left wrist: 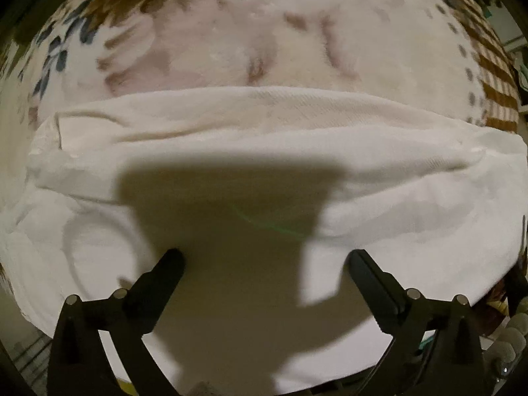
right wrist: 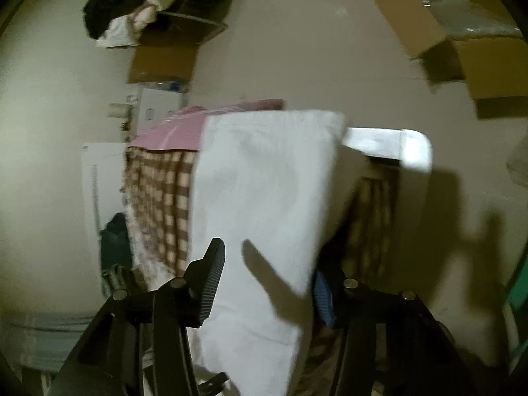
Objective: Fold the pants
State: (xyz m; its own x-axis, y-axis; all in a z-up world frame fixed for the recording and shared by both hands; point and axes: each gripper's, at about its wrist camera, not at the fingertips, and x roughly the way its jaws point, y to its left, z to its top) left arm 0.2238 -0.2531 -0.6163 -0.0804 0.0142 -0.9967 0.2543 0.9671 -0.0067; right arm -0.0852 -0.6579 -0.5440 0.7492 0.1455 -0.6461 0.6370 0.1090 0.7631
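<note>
Pants [left wrist: 264, 138] lie across the centre of the left wrist view, white, folded into a wide band on a floral blanket [left wrist: 231, 33] that fills the upper frame. Left tool [left wrist: 265, 259] at lower centre, fingers spread wide with nothing between them, hovering over the near edge of the fabric; its shadow falls on the cloth. Right wrist view is blurred: the pants [right wrist: 264, 198] run from centre to bottom of frame, draped over the edge of a checked cloth [right wrist: 158, 198]. Right tool [right wrist: 269, 274] at lower centre, wide apart, fabric passing between the fingers; cannot tell whether they touch it. Cardboard boxes [right wrist: 462, 43] on the floor, upper right.
</note>
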